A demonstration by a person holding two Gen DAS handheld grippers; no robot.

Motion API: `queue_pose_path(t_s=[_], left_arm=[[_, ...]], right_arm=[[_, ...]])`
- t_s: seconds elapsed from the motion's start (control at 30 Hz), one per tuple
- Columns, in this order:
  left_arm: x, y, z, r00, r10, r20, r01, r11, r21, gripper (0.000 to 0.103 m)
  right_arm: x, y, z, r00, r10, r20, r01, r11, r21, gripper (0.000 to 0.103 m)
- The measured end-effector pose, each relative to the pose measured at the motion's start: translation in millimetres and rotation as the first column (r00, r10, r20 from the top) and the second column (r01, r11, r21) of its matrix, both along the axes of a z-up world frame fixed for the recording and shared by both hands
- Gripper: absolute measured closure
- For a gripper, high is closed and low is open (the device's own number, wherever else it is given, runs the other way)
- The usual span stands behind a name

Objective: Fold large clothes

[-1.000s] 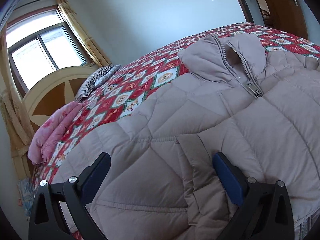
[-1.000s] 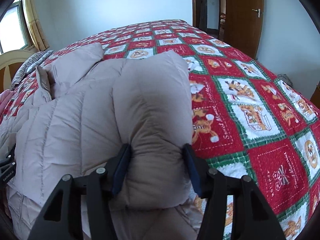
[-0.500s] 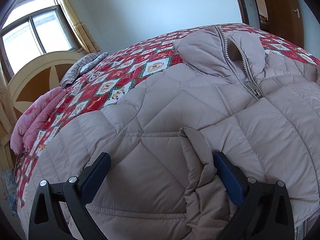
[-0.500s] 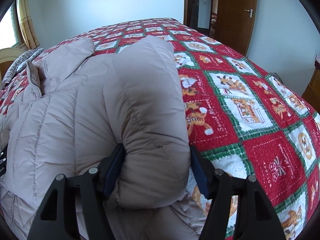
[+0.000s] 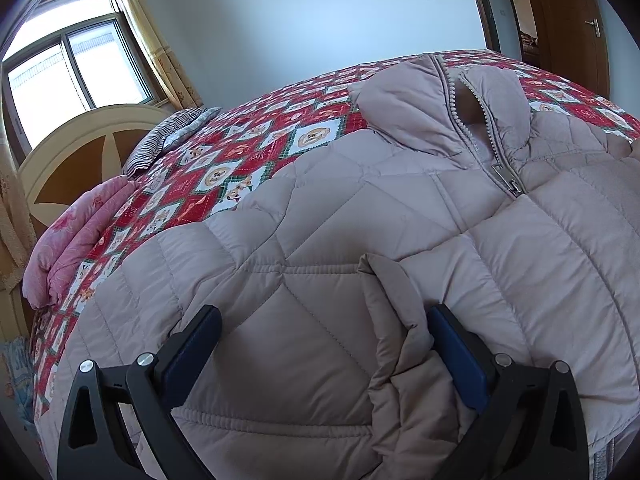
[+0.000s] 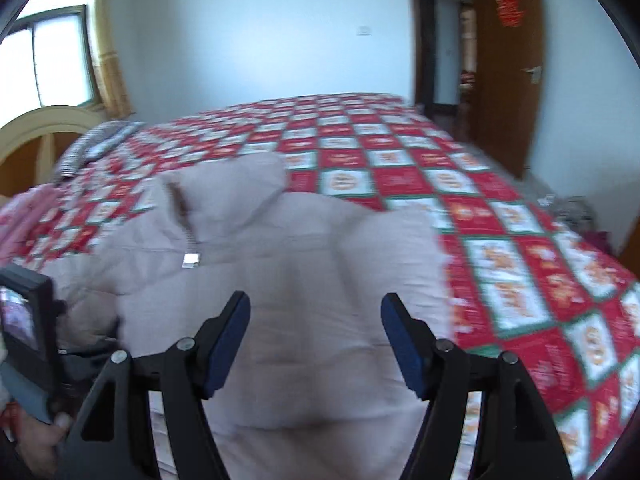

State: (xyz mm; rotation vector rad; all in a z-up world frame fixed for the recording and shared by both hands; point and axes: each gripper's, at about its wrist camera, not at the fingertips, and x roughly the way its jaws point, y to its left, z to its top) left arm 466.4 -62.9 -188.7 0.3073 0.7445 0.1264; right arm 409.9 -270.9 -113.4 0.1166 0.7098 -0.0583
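A beige quilted puffer jacket [image 5: 360,240] lies zipped, collar far, on the red patchwork bed quilt [image 5: 224,160]. My left gripper [image 5: 326,340] hovers open and wide over the jacket's near left front. A raised fold of fabric [image 5: 396,320] lies just inside its right finger [image 5: 456,352]. In the blurred right wrist view, my right gripper [image 6: 316,320] is above the folded-in sleeve [image 6: 360,264]. Its jaws are opening and the pads touch nothing; the sleeve lies below them. The left gripper's body [image 6: 24,320] and a hand [image 6: 40,444] show at the left edge.
A pink blanket [image 5: 76,236] and a striped pillow [image 5: 168,136] lie by the rounded headboard [image 5: 76,152] under the window [image 5: 72,68]. A brown door [image 6: 504,64] stands past the bed's far right corner. Bare quilt [image 6: 520,264] stretches to the right of the jacket.
My right gripper let go of the folded sleeve, widened, and lifted up and back from it. The left gripper stayed open over the jacket and turned slightly.
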Motion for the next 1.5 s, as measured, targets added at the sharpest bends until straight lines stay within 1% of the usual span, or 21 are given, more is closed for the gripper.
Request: queue_pose_path(t_s=[0.03,0.13,0.23,0.33,0.6,0.77,0.87,0.97,1.0,1.07,1.1,1.13,1.17,1.2,1.27,1.3,1.33,1.37,1.4,1.5], left_arm=[[-0.1,0.0,0.1,1.000,0.000,0.001,0.000,1.000,0.001,0.001],[-0.1,0.5,0.1,1.000,0.000,0.001,0.000,1.000,0.001,0.001],[-0.1,0.2,0.0,1.000,0.000,0.001,0.000,1.000,0.001,0.001],[-0.3,-0.1,-0.1,1.000,0.000,0.001,0.000,1.000,0.001,0.001],[-0.2,-0.1,0.1,1.000,0.000,0.001,0.000,1.000,0.003,0.001],[0.1,-0.1,0.1,1.000,0.000,0.002,0.000,1.000,0.005,0.001],[0.2,0.4,0.1,1.000,0.000,0.002,0.000,1.000,0.006,0.001],[0.2,0.4,0.1,1.000,0.001,0.002,-0.001,1.000,0.006,0.001],[0.2,0.4,0.0,1.000,0.001,0.002,-0.001,1.000,0.005,0.001],[0.0,0.5,0.1,1.000,0.001,0.002,-0.001,1.000,0.003,0.001],[0.0,0.5,0.1,1.000,0.001,0.002,-0.001,1.000,0.003,0.001],[0.1,0.7,0.2,1.000,0.001,0.002,-0.001,1.000,0.003,0.001],[0.0,0.7,0.1,1.000,0.001,0.001,-0.001,1.000,0.003,0.001],[0.0,0.7,0.1,1.000,0.001,0.001,-0.001,1.000,0.002,0.001],[0.0,0.6,0.1,1.000,0.001,0.002,-0.001,1.000,0.004,0.001],[-0.1,0.6,0.1,1.000,0.001,0.002,-0.001,1.000,0.004,0.001],[-0.1,0.5,0.1,1.000,0.000,0.002,0.000,1.000,0.004,0.001],[-0.1,0.6,0.2,1.000,0.001,0.003,-0.001,1.000,0.005,0.001],[-0.1,0.6,0.2,1.000,0.001,0.004,-0.001,1.000,0.006,0.001],[0.1,0.6,0.2,1.000,0.001,0.003,-0.001,1.000,0.006,0.001]], right_arm=[[8.9,8.3,-6.9,1.000,0.028,-0.011,-0.028,1.000,-0.002,0.032],[29.9,24.2,-32.4,0.996,0.059,-0.073,-0.060,0.998,-0.004,0.032],[39.1,33.5,-57.2,0.990,0.064,-0.129,-0.067,0.998,-0.016,0.032],[37.7,38.5,-73.7,0.987,0.065,-0.147,-0.070,0.997,-0.031,0.031],[36.6,43.6,-80.3,0.984,0.055,-0.171,-0.071,0.993,-0.091,0.029],[39.2,43.9,-81.8,0.981,0.055,-0.188,-0.075,0.992,-0.099,0.028],[39.0,47.5,-82.3,0.980,0.048,-0.191,-0.073,0.990,-0.122,0.028],[36.9,43.6,-76.9,0.979,0.065,-0.192,-0.086,0.991,-0.099,0.028],[33.5,40.6,-71.7,0.980,0.075,-0.184,-0.093,0.992,-0.087,0.028],[18.3,29.7,-53.1,0.993,0.076,-0.090,-0.081,0.995,-0.052,0.029],[11.5,23.2,-44.0,0.998,0.055,-0.042,-0.057,0.997,-0.052,0.028],[7.7,15.7,-35.7,1.000,0.023,-0.011,-0.023,0.998,-0.065,0.028],[7.5,9.7,-31.3,1.000,-0.002,0.000,0.002,0.997,-0.074,0.028],[10.5,-0.1,-29.5,0.999,-0.035,-0.004,0.035,0.996,-0.081,0.028],[20.7,-17.7,-37.3,0.994,-0.093,-0.054,0.088,0.992,-0.091,0.028],[27.3,-26.9,-48.6,0.988,-0.120,-0.102,0.111,0.990,-0.093,0.028],[33.3,-31.4,-62.4,0.980,-0.124,-0.153,0.110,0.989,-0.096,0.027],[35.7,-31.0,-69.2,0.979,-0.113,-0.168,0.095,0.989,-0.113,0.026],[35.3,-23.9,-72.8,0.983,-0.104,-0.154,0.078,0.984,-0.162,0.024],[39.1,-11.0,-76.2,0.980,-0.114,-0.163,0.072,0.968,-0.242,0.022]])
